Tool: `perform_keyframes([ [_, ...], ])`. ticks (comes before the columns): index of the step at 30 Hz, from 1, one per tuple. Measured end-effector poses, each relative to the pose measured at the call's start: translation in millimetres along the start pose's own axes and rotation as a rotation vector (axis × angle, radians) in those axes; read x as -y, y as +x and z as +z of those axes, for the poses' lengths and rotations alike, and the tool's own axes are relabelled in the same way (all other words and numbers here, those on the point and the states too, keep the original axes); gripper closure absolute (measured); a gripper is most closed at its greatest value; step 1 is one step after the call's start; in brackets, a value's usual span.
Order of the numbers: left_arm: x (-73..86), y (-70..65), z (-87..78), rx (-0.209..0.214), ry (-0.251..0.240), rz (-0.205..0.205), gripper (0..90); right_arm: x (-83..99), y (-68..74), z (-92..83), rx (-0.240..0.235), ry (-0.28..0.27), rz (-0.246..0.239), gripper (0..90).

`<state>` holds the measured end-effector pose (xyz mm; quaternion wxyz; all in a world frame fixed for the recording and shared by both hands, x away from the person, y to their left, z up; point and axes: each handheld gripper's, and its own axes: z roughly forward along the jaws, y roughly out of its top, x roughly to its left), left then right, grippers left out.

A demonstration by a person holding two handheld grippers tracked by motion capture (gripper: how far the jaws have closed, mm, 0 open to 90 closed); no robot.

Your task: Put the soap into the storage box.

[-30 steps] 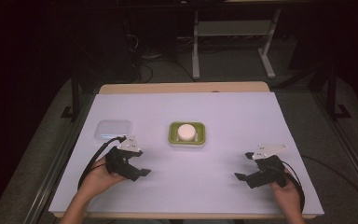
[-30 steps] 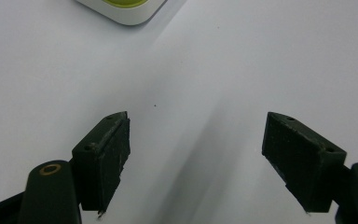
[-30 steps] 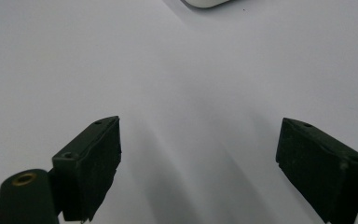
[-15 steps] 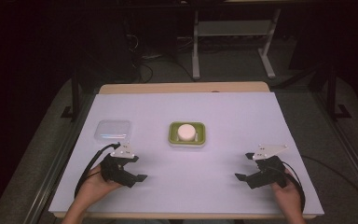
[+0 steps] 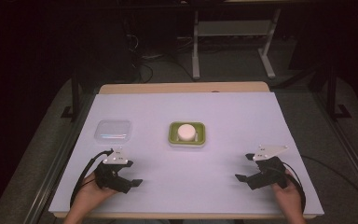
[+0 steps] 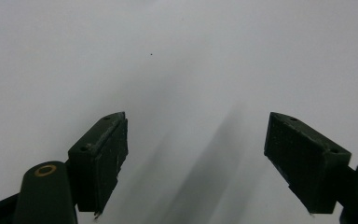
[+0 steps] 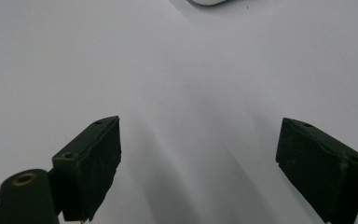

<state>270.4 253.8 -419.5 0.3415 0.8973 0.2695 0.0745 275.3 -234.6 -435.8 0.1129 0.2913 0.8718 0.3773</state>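
A green square tray (image 5: 171, 136) sits mid-table with a white round object (image 5: 187, 132) in it. Left of it lies a clear plastic box (image 5: 113, 130). My left gripper (image 5: 131, 172) rests near the front left of the white table cover, open, with nothing between its jaws; the left gripper view has my left gripper (image 6: 196, 116) over bare white surface. My right gripper (image 5: 243, 167) is at the front right, also open and holding nothing. In the right gripper view my right gripper (image 7: 200, 121) faces bare surface, with a pale rim (image 7: 205, 2) at the top edge.
The white sheet (image 5: 242, 116) covers a wooden table whose far edge (image 5: 182, 87) shows. Dark floor, cables and a metal stand (image 5: 233, 32) lie beyond the table. A hand (image 5: 86, 196) holds each gripper at the near edge.
My left gripper has drawn back toward the near edge and a little to the left. The right gripper has hardly moved.
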Motion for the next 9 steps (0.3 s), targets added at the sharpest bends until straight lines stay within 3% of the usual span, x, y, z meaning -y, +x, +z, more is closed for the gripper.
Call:
perform_keyframes([
  [3,6.8,-3.3,-1.3,-0.012,-0.023,-0.020,20.9,-0.1,0.8,-0.8,-0.006,-0.002,-0.004,13.2],
  [9,12.4,-4.8,-3.6,-0.031,-0.016,-0.021,21.0,-0.8,6.0,-1.0,-0.017,0.001,-0.029,13.2],
])
